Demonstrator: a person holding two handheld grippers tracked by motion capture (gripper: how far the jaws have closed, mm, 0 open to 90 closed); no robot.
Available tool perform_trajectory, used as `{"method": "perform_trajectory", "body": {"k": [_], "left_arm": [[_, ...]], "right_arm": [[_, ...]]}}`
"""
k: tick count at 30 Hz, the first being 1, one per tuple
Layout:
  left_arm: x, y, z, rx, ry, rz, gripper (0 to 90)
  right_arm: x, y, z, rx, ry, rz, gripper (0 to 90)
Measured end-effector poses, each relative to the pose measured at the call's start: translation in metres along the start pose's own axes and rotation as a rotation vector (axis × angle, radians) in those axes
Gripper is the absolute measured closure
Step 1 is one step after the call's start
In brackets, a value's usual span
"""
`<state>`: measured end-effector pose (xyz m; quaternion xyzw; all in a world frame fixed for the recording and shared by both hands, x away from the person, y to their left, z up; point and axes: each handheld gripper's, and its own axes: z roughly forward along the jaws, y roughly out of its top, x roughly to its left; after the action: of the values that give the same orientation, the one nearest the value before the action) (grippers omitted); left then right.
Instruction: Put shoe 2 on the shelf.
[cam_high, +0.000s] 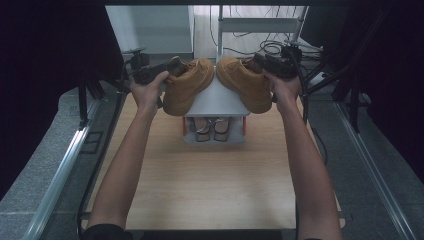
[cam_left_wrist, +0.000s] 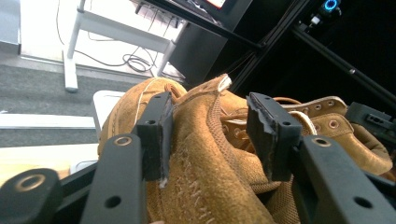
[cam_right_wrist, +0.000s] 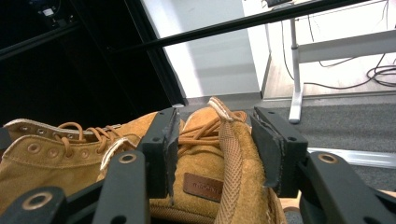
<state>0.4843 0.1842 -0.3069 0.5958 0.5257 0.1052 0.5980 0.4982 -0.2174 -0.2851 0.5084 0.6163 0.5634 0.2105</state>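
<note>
Left boot (cam_high: 186, 85): I see it on the white top shelf (cam_high: 216, 101) of the small rack, at the shelf's left edge, toe pointing toward the middle and nearly meeting the other toe.
Right boot (cam_high: 246, 81): I see it at the same shelf's right edge, toe inward.
Left gripper (cam_left_wrist: 210, 135): my jaws straddle the left boot's heel collar. One pad lies against the suede, the other stands clear of it, so the tongs are spread, not pinching.
Right gripper (cam_right_wrist: 215, 145): I have it around the right boot's heel and pull loop. There are gaps on both sides, so these tongs are spread too.
Rack: it sits toward the far edge of the wooden table (cam_high: 210, 180), centred.
Lower shelf: a pair of sandals (cam_high: 212, 130) lies below the boots.
</note>
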Motion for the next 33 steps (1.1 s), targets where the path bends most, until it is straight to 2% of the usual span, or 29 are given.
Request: {"method": "perform_trajectory", "body": {"k": [9, 15, 18, 21, 25, 28, 33], "left_arm": [[-0.009, 0.007, -0.013, -0.038, 0.003, 0.059, 47.9], [-0.012, 0.011, -0.033, -0.052, 0.010, 0.105, 47.4], [-0.011, 0.013, -0.047, -0.055, 0.011, 0.125, 48.3], [-0.006, 0.011, -0.062, -0.046, 0.033, 0.159, 52.5], [0.004, 0.003, -0.076, -0.025, 0.067, 0.178, 61.4], [0.016, -0.006, -0.084, 0.006, 0.093, 0.191, 68.3], [0.032, -0.021, -0.088, 0.054, 0.107, 0.192, 78.6]], "right_arm": [[0.000, 0.001, -0.007, -0.011, 0.008, -0.009, 46.9], [0.002, 0.002, -0.021, -0.041, 0.014, 0.000, 44.7], [0.003, 0.003, -0.031, -0.057, 0.010, -0.011, 45.5], [0.000, 0.003, -0.041, -0.071, -0.007, -0.024, 49.1], [-0.008, 0.000, -0.056, -0.081, -0.024, -0.025, 60.7], [-0.015, -0.007, -0.064, -0.079, -0.059, -0.049, 69.3], [-0.032, -0.025, -0.067, -0.023, -0.091, -0.075, 81.2]]}}
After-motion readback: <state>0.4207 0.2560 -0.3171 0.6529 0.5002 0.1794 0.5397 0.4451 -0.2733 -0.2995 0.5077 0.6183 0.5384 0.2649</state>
